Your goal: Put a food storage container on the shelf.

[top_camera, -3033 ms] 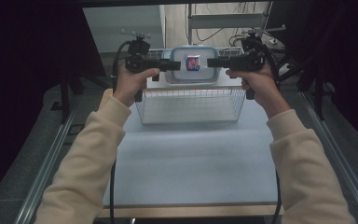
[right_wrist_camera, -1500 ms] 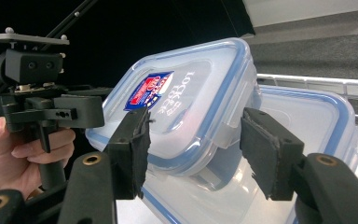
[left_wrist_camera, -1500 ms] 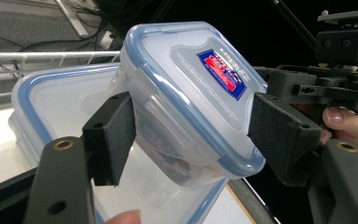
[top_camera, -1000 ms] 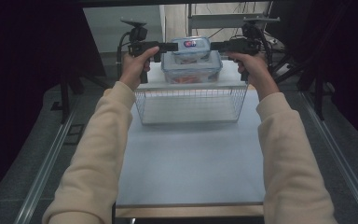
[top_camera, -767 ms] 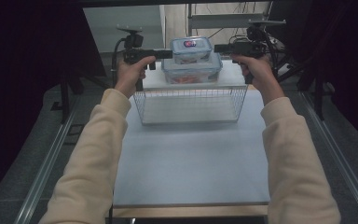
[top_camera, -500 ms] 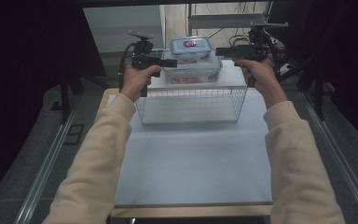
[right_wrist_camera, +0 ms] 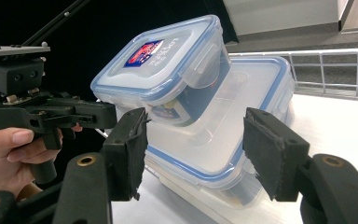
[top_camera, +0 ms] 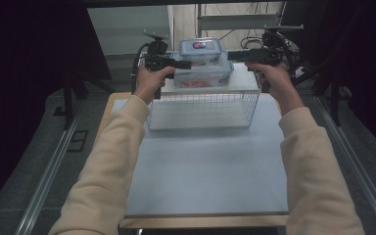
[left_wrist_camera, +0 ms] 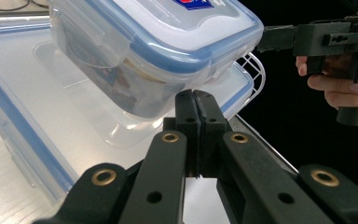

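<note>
While both hands are raised at the far end, the worktop (top_camera: 205,171) lies bare in the foreground, with a white wire basket (top_camera: 203,110) at 12 o'clock of its centre. Behind the basket, what appears to be a pale raised shelf (top_camera: 245,83) carries the large clear container (top_camera: 203,76) with a blue-edged lid. On that lid sits the small container (top_camera: 200,49), also blue-rimmed, bearing a red-and-blue label; in both gripper views it rests tilted rather than flat.

The left gripper (left_wrist_camera: 196,100) stands at 9 o'clock of the stack. Its jaws have just been closing and now meet fully, with nothing between them — the tips sit just below the small container's near corner. Contact cannot be confirmed.

The right gripper (right_wrist_camera: 193,144) stands at 3 o'clock of the stack, jaws part-way open and holding nothing; both containers are seen beyond the gap.

Judgement: the stacking appears largely done, since the small container is up on the large one. What remains, seemingly, is to seat it level and square — the closed left jaws look placed to nudge it.
</note>
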### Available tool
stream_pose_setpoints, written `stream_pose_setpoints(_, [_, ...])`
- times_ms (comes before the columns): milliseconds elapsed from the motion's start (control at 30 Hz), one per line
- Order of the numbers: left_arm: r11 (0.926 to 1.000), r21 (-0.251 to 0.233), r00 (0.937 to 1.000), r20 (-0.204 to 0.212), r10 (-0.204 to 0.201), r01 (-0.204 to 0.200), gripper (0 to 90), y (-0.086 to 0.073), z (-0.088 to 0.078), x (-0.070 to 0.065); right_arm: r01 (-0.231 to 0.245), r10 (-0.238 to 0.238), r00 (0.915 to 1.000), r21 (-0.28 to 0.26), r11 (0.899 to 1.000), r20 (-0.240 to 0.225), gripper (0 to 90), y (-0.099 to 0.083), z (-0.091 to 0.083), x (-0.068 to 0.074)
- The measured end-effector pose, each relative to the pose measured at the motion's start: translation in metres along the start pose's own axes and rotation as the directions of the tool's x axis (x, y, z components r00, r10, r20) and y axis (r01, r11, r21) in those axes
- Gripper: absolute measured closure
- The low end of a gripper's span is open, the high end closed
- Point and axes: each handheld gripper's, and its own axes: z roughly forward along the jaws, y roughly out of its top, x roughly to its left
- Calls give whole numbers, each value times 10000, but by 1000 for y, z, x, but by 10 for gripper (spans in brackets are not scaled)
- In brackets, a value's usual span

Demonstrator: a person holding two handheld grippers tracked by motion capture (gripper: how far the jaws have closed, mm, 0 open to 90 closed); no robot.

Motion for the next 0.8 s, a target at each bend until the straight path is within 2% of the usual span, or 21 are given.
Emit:
stream_pose_setpoints(533, [10000, 63, 10000, -38, -64, 65, 892, -1, -3, 2, 90, -90, 10000, 165, 9998, -10, 394, -3, 2, 3])
stream_pose_setpoints(800, [10000, -5, 9999, -155, 28, -28, 896, -10, -19, -4, 102, -100, 9998, 125, 9999, -149, 385, -11, -4, 4])
